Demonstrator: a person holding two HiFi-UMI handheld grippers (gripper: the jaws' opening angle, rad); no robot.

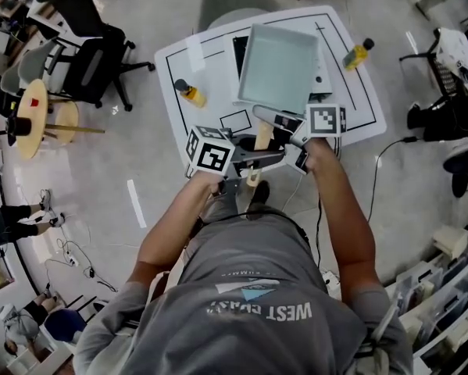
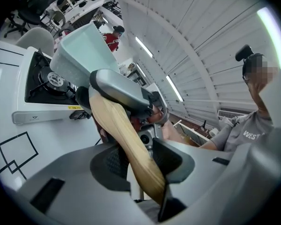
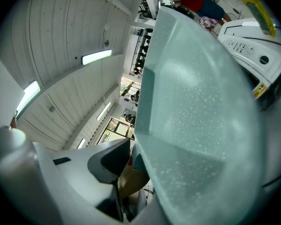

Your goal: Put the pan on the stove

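Note:
A square pale-green pan (image 1: 279, 67) hangs tilted over the stove (image 1: 321, 75) on the white table (image 1: 179, 61). Its wooden handle (image 1: 262, 136) points back toward me. My left gripper (image 1: 251, 165) is shut on the wooden end of that handle (image 2: 133, 146). My right gripper (image 1: 287, 129) is shut farther up, near the grey neck that joins handle and pan. In the left gripper view the pan (image 2: 81, 55) stands above the black burner of the stove (image 2: 44, 81). The pan (image 3: 201, 102) fills the right gripper view and hides one finger.
Two yellow bottles with dark caps stand on the table, one to the left (image 1: 191, 92) and one to the right (image 1: 359, 54) of the stove. A black tape square (image 1: 235, 120) marks the table's near side. Office chairs (image 1: 93, 49) and a round wooden table (image 1: 32, 118) stand at the left.

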